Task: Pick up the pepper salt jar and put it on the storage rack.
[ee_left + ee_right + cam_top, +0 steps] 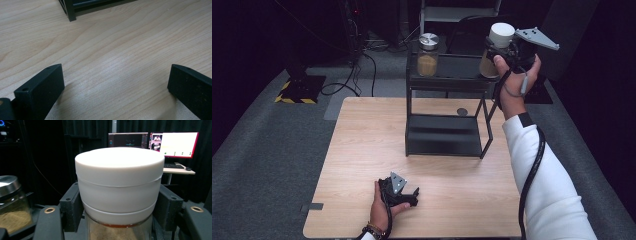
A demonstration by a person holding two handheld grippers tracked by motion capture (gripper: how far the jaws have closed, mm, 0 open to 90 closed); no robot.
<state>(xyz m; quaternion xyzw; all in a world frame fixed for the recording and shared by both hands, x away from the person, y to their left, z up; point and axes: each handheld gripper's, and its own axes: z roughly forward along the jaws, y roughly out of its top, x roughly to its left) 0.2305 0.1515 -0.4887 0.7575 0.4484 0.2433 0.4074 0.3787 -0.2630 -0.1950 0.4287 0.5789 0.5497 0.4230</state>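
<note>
Wood counter (362,150), one black rack (444,115), two jars on its top shelf.
My right tongs (117,202) clamp the white-lidded jar (118,185) beside the steel-lidded jar (428,55); my left tongs (115,82) rest wide apart on the counter. Two monitors (175,143) show in the right gripper view.

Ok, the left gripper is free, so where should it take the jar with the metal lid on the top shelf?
Grip the glass body of the metal-lid jar below the lid, coming level from the table side of the rack. It stands upright near the shelf's left end, its round wall open toward you. The left gripper rests open on the table; the right gripper is shut on the white-lid jar.
</note>
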